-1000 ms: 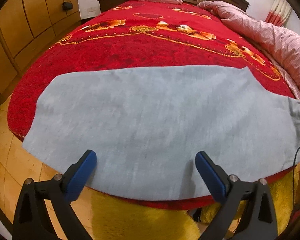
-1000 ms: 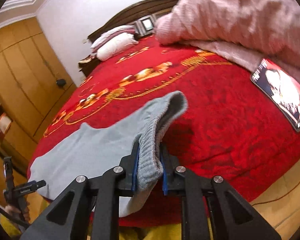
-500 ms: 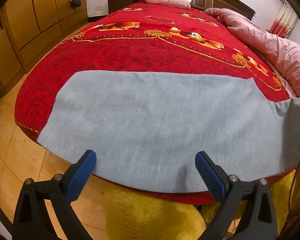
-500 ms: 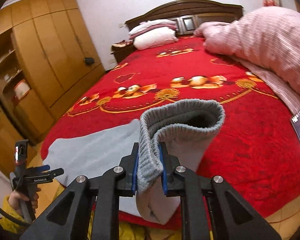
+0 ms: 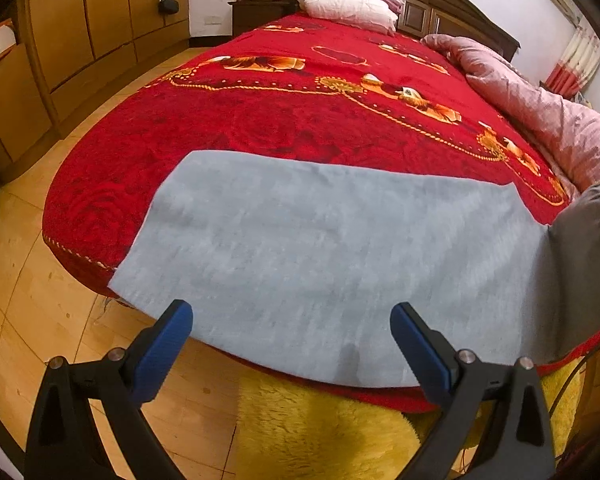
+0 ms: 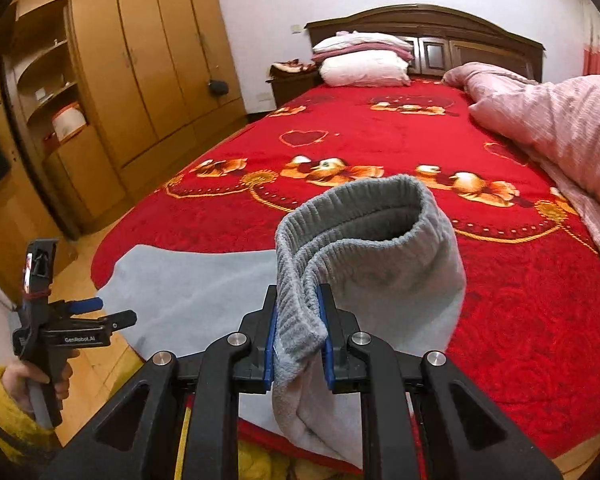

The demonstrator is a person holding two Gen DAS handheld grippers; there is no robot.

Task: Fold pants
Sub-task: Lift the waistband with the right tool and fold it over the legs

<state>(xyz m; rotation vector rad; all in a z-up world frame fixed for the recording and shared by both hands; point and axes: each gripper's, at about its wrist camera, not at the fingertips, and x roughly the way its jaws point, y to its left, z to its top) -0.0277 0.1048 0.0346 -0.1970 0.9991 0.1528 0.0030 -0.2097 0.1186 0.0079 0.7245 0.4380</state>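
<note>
Grey pants (image 5: pixel 324 256) lie flat across the foot of a bed with a red blanket (image 5: pixel 284 120), their near edge hanging over the side. My left gripper (image 5: pixel 292 344) is open just off the bed's edge, with nothing between its blue pads (image 5: pixel 164 344). In the right wrist view my right gripper (image 6: pixel 298 332) is shut on the pants' ribbed waistband (image 6: pixel 340 232) and holds it raised above the blanket, while the rest of the pants (image 6: pixel 188 288) stay flat to the left. The left gripper (image 6: pixel 84 320) shows there too, held by a hand in a yellow sleeve.
A pink quilt (image 6: pixel 560 132) is heaped along the bed's right side and pillows (image 6: pixel 364 68) lie at the headboard. Wooden wardrobes (image 6: pixel 132 80) line the left wall. A yellow fluffy garment (image 5: pixel 332 436) fills the space below the bed's edge, above the wooden floor (image 5: pixel 32 280).
My right gripper has lifted the waistband and carried it leftward over the pants. My left gripper has drawn back and left, off the pants' edge.
</note>
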